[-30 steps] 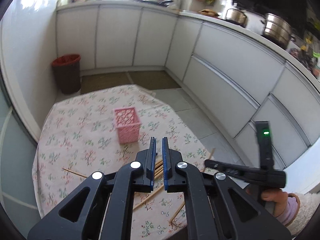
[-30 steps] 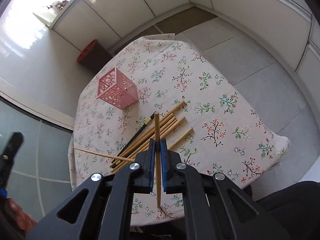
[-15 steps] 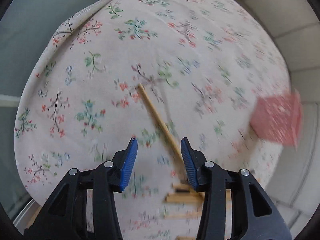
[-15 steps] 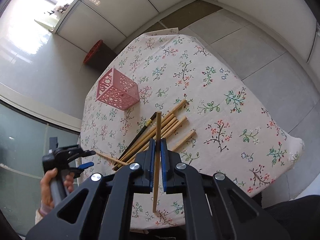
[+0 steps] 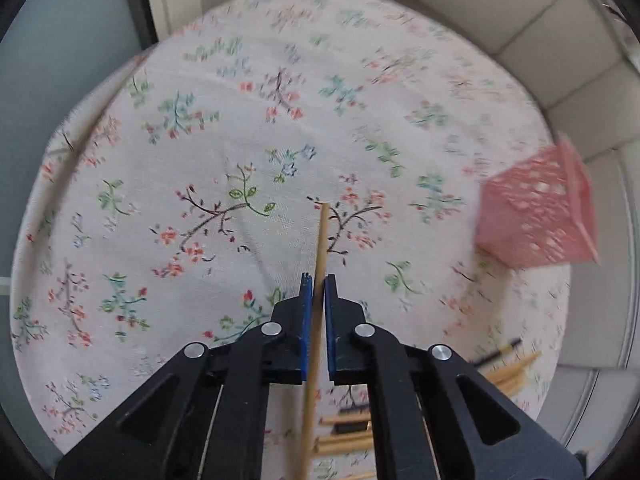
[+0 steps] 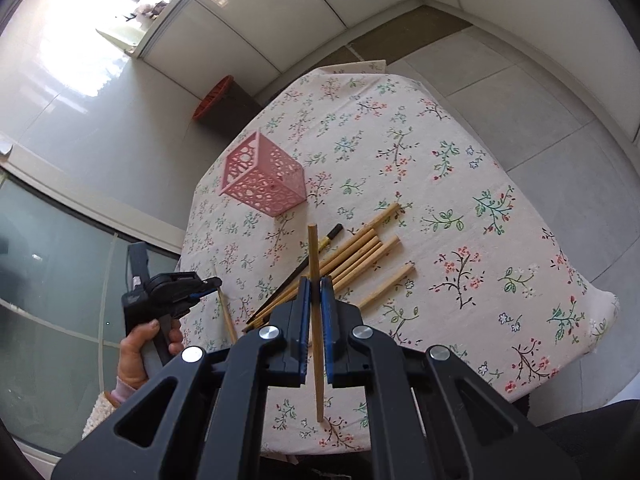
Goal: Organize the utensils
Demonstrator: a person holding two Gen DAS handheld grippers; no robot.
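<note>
Left wrist view shows the left gripper point(image 5: 314, 284), whose jaws have just been closing, clamped on a thin wooden chopstick point(image 5: 322, 236) that lies between its blue pads and points out over the flowered tablecloth point(image 5: 200, 128). Right wrist view shows the right gripper point(image 6: 315, 286) pinched tight on another chopstick point(image 6: 313, 256), held above the loose chopsticks point(image 6: 360, 252) on the cloth. Beyond that pile, near the table's far left edge, sits the pink basket point(image 6: 262, 180).
</note>
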